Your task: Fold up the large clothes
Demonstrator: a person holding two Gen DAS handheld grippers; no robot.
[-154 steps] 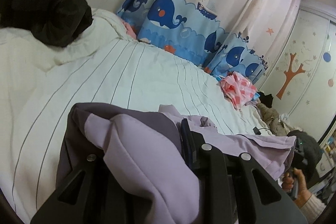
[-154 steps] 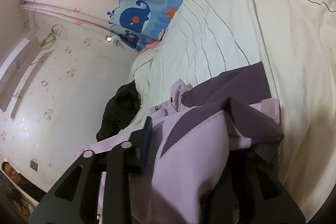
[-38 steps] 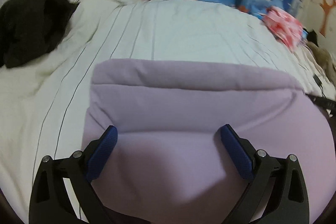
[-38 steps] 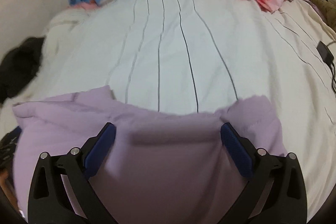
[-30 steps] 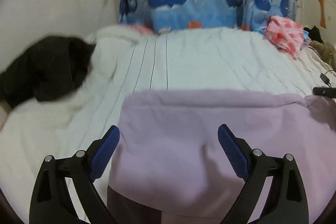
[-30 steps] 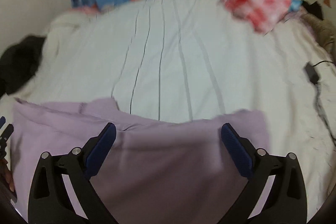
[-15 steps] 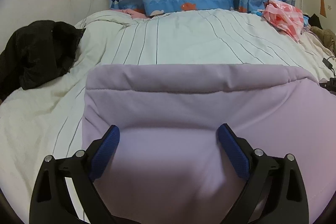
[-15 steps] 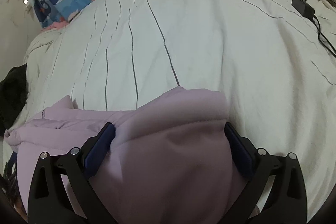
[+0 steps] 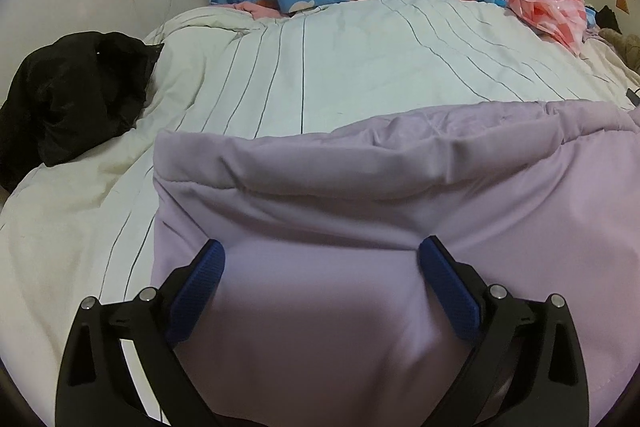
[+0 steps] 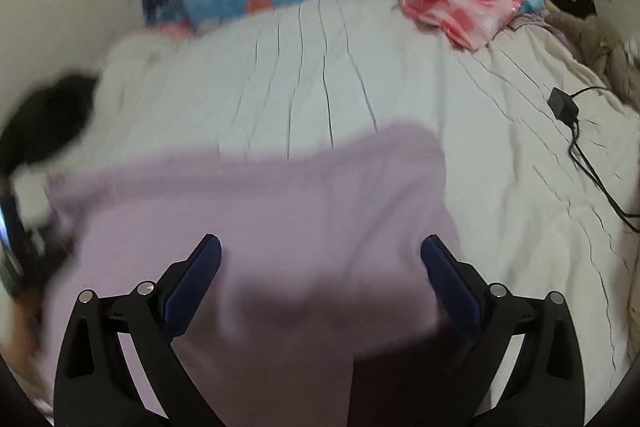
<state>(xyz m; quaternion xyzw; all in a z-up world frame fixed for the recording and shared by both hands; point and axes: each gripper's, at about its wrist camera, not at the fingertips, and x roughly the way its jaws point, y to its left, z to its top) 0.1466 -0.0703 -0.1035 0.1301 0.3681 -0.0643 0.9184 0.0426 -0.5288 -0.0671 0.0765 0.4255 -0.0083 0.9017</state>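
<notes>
The purple garment lies folded on the striped white bed, with the left gripper and right gripper both spread wide above it, holding nothing

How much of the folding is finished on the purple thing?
Done: the lilac garment lies spread on the striped bed cover, its far edge doubled over in one fold. In hand: nothing; the left hand-held gripper and right hand-held gripper are both open above it. Left: it looks wide, so probably more folds, and the black garment sits crumpled, unfolded.
</notes>
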